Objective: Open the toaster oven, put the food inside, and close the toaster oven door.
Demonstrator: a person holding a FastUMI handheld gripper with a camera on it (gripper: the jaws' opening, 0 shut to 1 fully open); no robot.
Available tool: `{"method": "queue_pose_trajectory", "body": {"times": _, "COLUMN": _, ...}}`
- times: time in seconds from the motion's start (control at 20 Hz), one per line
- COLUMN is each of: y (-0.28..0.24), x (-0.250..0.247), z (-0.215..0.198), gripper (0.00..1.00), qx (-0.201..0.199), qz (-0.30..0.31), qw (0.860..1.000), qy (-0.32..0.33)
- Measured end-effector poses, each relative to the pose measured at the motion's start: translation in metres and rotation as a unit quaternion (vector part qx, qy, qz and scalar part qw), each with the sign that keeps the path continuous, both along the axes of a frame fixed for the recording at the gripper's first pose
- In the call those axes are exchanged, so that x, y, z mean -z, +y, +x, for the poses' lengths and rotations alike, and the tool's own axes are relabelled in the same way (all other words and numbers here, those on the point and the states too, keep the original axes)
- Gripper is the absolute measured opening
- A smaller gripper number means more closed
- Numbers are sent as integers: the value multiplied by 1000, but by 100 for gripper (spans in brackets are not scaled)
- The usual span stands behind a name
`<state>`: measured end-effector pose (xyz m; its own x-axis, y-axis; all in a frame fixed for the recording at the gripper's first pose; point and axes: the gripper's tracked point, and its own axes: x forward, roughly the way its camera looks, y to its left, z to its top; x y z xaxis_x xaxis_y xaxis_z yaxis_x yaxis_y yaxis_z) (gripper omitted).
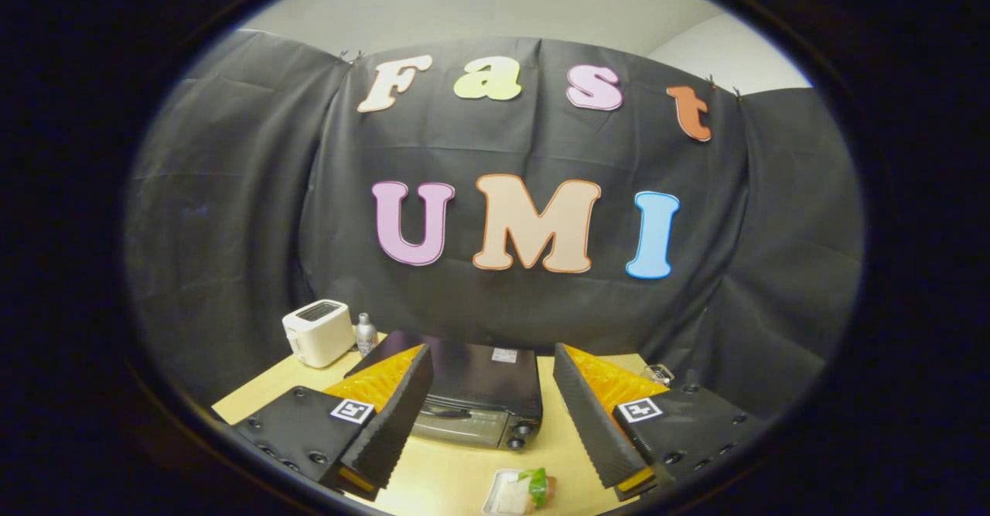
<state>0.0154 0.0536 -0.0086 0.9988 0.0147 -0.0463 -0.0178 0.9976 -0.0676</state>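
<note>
While the gripper (491,415) hangs spread wide, the toaster oven (476,396) lies crosswise, shut door facing the food (522,491)

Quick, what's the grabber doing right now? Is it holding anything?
Gripper: open, holding nothing. Its fingers are spread apart above the table, with the closed toaster oven ahead between them and the food lying in front.

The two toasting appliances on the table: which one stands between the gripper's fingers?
The black toaster oven, door closed, stands between the open gripper's fingers. The white slot toaster stands farther back, beyond one finger, beside a small metal bottle.
</note>
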Motion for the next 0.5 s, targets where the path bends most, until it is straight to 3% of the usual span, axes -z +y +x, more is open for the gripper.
{"method": "queue_pose_trajectory", "body": {"times": 0.5, "y": 52, "x": 15, "z": 34, "gripper": 98, "qx": 17, "qz": 11, "qw": 1000, "qy": 10}}
